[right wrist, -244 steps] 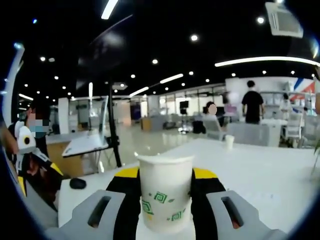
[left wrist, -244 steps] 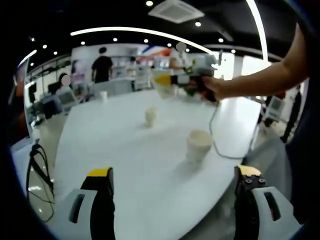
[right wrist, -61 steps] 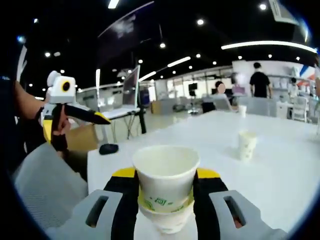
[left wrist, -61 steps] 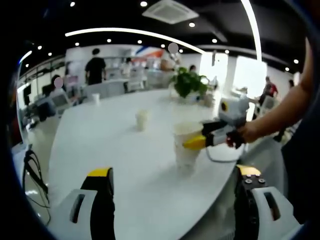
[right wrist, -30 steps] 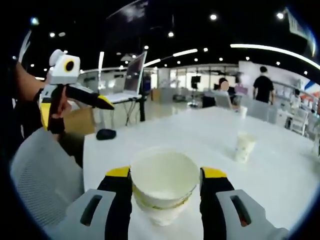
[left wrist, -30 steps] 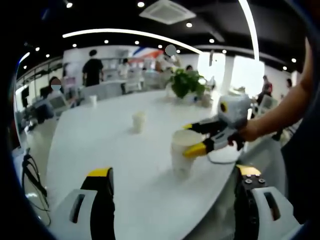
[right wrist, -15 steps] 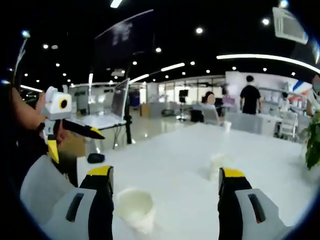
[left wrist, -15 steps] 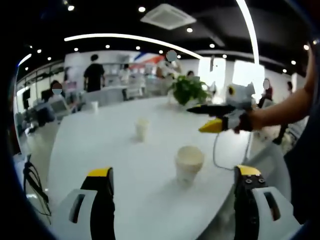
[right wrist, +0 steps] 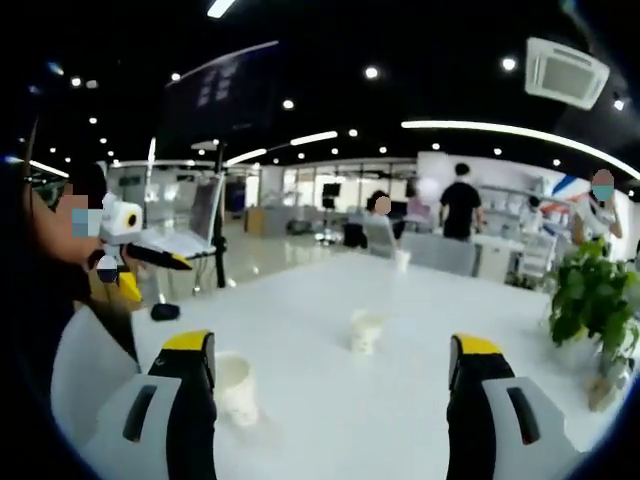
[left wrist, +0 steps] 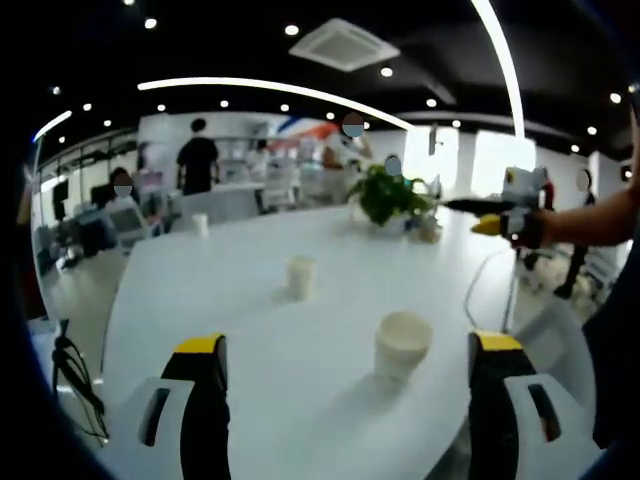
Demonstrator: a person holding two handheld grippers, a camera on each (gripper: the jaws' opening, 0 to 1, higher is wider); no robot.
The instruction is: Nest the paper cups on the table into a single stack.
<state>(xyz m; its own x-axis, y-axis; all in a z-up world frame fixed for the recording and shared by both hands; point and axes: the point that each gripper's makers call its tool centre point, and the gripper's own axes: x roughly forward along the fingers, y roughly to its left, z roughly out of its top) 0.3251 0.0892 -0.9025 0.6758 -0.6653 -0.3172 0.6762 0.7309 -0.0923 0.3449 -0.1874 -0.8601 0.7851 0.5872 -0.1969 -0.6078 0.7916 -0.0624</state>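
Currently — paper cups: three on the white table point(left wrist: 200, 300) | nested stack point(left wrist: 402, 345) near edge, single cup point(left wrist: 300, 277) mid-table, far cup point(left wrist: 201, 223) at the back | left gripper point(left wrist: 345, 400) jaws apart, empty | right gripper point(right wrist: 330, 400) jaws apart, empty | handling, judged: light, thin-walled, crushable — grip gently mid-wall.

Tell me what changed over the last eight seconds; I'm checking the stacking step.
The right gripper, which had carried a cup, set it into the near cup on the table, let go and drew back, open. The middle cup and far cup stayed put; the left gripper stayed open and empty.
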